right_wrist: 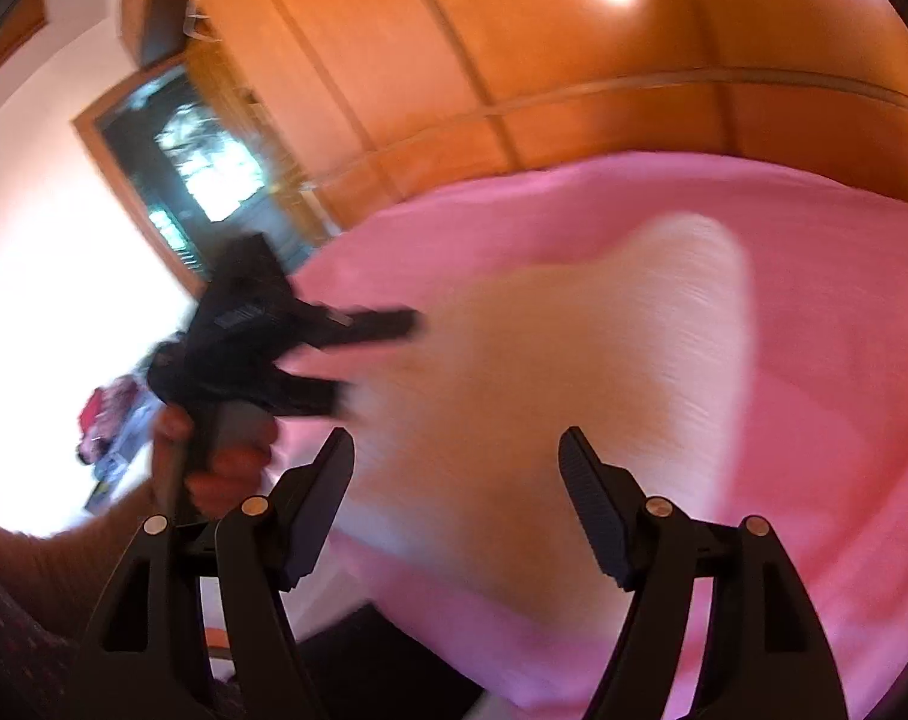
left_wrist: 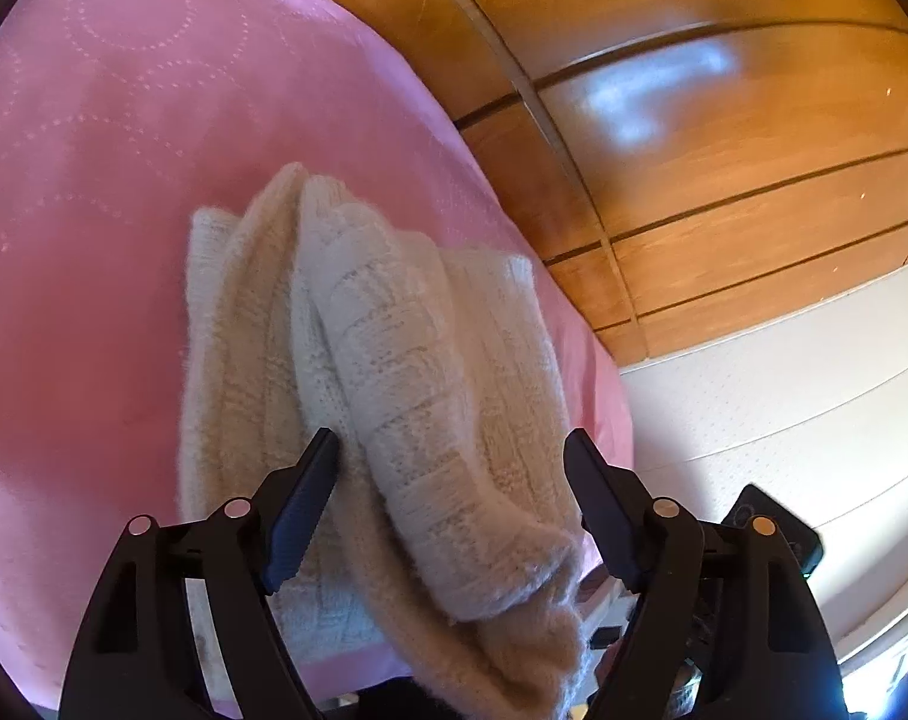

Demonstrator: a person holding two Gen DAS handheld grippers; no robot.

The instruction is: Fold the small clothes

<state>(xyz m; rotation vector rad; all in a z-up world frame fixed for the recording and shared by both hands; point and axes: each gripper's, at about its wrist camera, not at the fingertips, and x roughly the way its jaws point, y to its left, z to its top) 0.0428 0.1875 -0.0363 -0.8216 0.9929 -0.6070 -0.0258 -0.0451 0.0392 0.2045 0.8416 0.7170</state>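
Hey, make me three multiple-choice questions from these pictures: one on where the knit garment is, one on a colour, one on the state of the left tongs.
1. Where does the cream knit garment lie?
A on the pink bedspread
B on the floor
C in a drawer

2. What colour is the wardrobe behind the bed?
A white
B orange-brown wood
C black

3. How do the left tongs stand?
A shut on the garment
B shut, empty
C open, with the garment between them

Answers: A, pink cloth surrounds it; B, wood panels show; C, both pads stand clear of the knit.
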